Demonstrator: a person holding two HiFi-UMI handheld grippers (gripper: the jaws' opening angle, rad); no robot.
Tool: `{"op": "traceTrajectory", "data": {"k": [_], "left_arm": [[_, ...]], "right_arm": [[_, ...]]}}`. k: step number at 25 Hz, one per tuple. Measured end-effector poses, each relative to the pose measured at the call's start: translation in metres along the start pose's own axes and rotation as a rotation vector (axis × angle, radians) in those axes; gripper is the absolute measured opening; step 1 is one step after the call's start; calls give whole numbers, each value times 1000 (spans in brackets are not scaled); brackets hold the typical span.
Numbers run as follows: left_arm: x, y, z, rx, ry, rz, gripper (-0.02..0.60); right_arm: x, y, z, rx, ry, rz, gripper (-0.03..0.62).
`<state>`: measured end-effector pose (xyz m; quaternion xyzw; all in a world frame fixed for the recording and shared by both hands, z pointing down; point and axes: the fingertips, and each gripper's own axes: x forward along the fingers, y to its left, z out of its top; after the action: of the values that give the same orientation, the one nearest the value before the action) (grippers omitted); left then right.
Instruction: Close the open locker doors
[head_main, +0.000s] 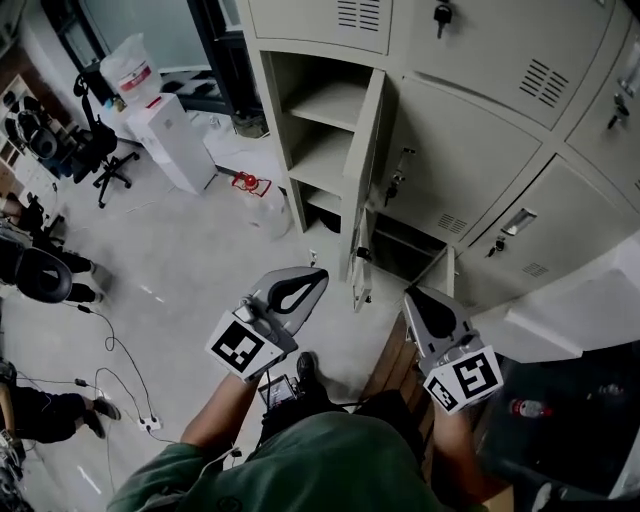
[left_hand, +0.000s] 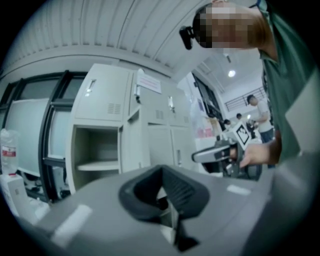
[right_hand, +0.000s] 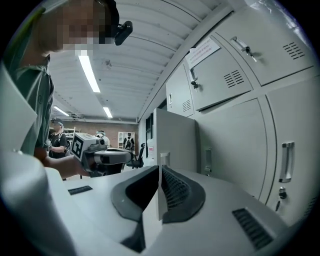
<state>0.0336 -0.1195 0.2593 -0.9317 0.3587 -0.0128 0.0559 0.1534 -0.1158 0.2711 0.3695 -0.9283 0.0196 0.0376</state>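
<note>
Ahead, the tall locker door (head_main: 365, 170) stands swung out from the locker bank (head_main: 470, 140). The left gripper (head_main: 316, 273) hangs below-left of that door and the right gripper (head_main: 411, 294) below-right, beside a smaller open door (head_main: 449, 272). Both pairs of jaws are pressed together, holding nothing.

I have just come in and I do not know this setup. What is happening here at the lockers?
A person stands in front of a bank of beige lockers with a hand-held gripper in each hand. The left hand-held gripper and the right hand-held gripper both have their jaws together and hold nothing. A tall door stands open and shows shelves. A small lower door to its right is open too. Neither gripper touches a door yet.
</note>
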Motion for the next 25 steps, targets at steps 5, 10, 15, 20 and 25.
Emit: {"op": "traceTrajectory", "data": {"k": [5,10,15,20,25], "left_arm": [[-7,37,-10,-14,18,-30,2],[-11,60,-16,-29,10,-62,2],[-16,81,-21,-44,-3,-74,2],[-27,105,-29,-68,-15,-51,2],[-45,133,-36,-82,-25,0,2]], "right_arm": [[51,7,3,-18,-5,32,8],[90,11,-2,-23,14,53,17],[119,12,-10,-25,50,47,69],[143,25,-9,-36,57,58,64],[177,41,-5,-55,66,90,64]]}}
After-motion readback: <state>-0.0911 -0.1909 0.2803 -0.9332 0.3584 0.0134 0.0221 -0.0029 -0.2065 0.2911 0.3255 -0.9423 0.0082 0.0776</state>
